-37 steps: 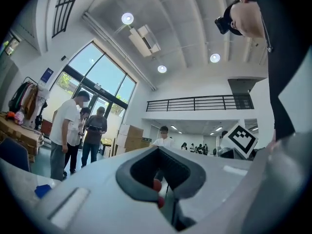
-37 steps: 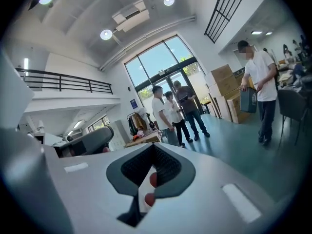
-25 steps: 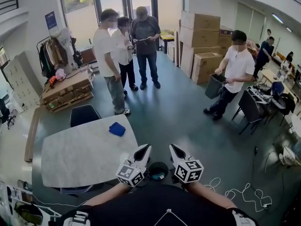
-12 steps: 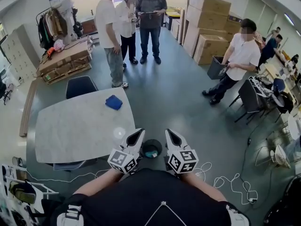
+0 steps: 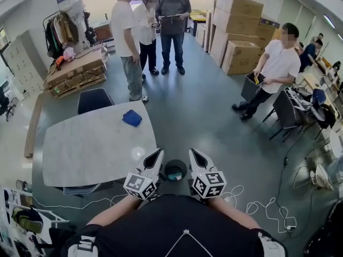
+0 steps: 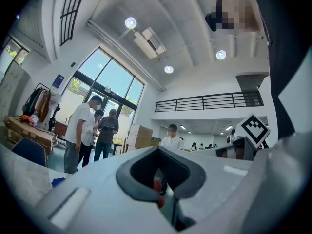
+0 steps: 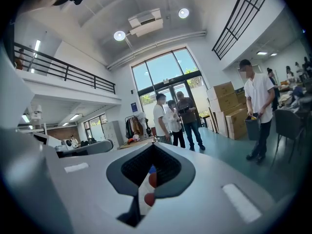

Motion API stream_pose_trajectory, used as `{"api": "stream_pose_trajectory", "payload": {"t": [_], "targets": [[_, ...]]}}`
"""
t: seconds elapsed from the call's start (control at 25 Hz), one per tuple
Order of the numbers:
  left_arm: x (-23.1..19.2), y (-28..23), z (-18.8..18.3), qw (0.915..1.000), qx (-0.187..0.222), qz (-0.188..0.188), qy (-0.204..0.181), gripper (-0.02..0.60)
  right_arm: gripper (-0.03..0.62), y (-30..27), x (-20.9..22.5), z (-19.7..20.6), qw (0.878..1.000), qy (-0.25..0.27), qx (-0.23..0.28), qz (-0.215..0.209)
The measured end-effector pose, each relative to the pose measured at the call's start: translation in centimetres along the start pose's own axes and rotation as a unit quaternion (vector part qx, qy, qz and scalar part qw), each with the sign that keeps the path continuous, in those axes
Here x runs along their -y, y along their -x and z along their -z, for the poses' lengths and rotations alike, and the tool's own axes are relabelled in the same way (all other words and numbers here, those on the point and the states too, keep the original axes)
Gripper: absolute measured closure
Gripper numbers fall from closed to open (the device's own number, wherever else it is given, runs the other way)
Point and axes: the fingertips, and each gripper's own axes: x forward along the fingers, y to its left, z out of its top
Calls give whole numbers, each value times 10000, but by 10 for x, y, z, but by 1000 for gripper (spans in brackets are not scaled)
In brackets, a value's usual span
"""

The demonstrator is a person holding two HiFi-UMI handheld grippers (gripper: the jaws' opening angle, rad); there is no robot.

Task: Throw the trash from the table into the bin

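Note:
A blue crumpled piece of trash [image 5: 132,118] lies near the far right edge of the pale marble table [image 5: 91,143]. On the floor just beyond the table's near right corner stands a small round black bin [image 5: 174,170] with something teal inside. My left gripper [image 5: 155,155] and right gripper [image 5: 194,155] hover close to my body on either side of the bin, both shut and holding nothing. In the left gripper view the jaws [image 6: 158,152] meet at their tips, and the blue trash [image 6: 58,182] shows low at the left. The right gripper [image 7: 152,150] looks toward the standing people.
A dark chair [image 5: 95,99] stands behind the table. Three people [image 5: 153,31] talk at the back. A person in white [image 5: 278,63] holds a dark bin at the right, near cardboard boxes [image 5: 241,20]. Cables [image 5: 262,210] lie on the floor at my right.
My view has swung toward the table and bin, which now sit closer between the grippers. Both grippers stay shut and keep their pose in front of me.

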Motion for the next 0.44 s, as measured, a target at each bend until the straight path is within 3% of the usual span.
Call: {"api": "stream_pose_trajectory", "payload": {"t": [0.44], "targets": [[5,12,4,10000,-20,-2,-9,581,569,7,-9,9,10000,-76,7,-3]]}}
